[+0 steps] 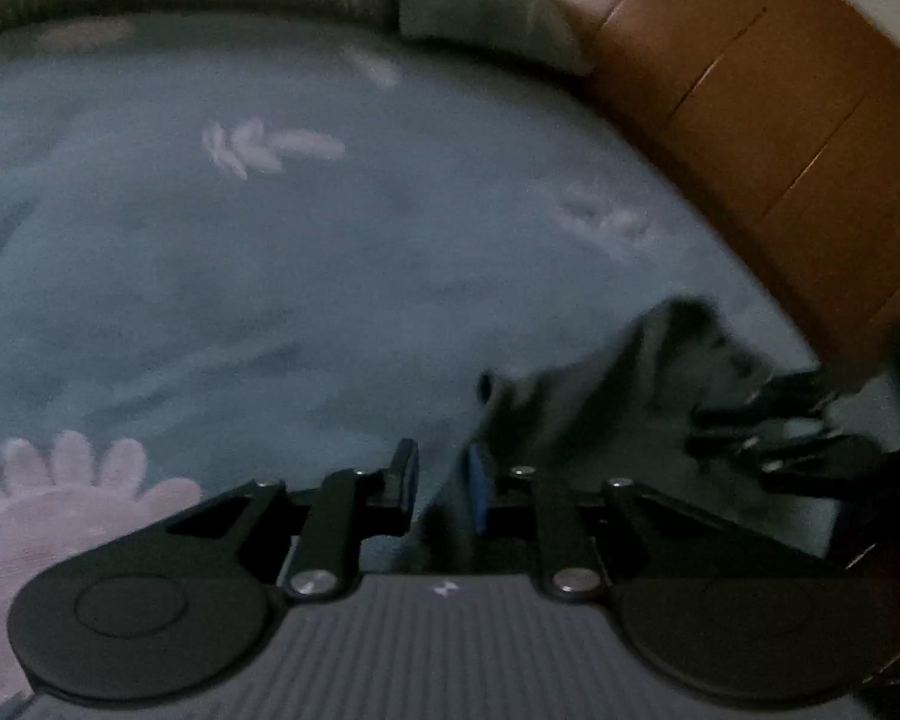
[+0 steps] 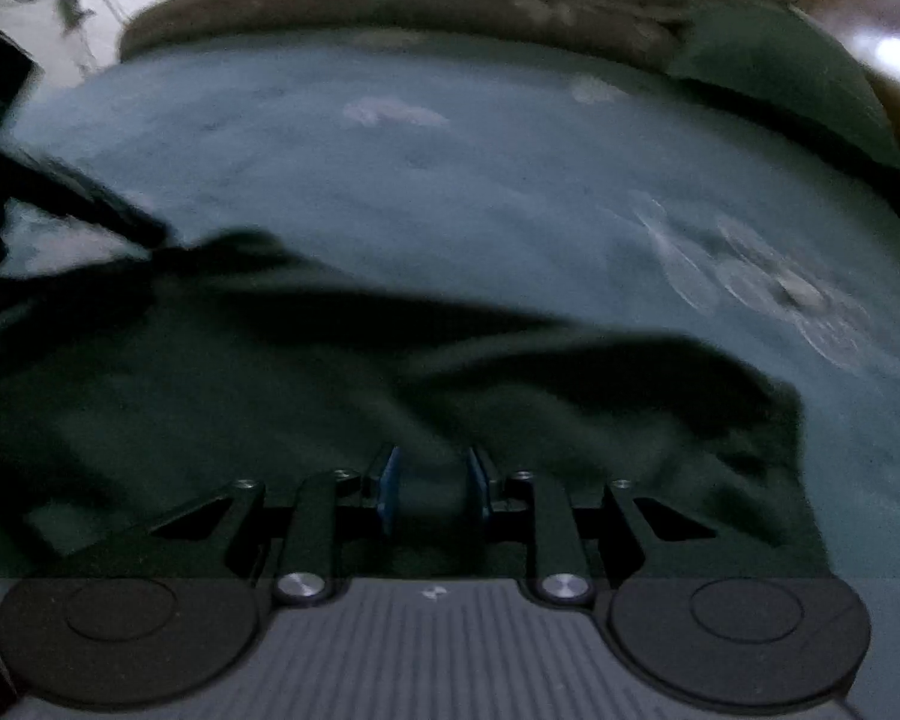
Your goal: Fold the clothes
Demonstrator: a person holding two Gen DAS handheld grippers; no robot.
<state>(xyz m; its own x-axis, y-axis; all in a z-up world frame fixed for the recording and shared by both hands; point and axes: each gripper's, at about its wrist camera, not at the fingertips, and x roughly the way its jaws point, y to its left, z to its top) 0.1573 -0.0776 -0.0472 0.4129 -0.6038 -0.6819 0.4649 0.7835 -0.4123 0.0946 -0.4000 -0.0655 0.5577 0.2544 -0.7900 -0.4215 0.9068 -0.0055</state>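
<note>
Garment (image 2: 270, 396) edge between right tool (image 2: 432, 489) fingers.

Both views are dim, grainy and smeared by motion blur. Fisheye bending is seen around the bed (image 1: 270, 276), with glare just beyond its far corner.

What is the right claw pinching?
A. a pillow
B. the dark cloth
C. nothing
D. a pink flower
B: in the right wrist view the dark cloth runs up between the blue pads of the right claw, which close in on a fold of it.
</note>
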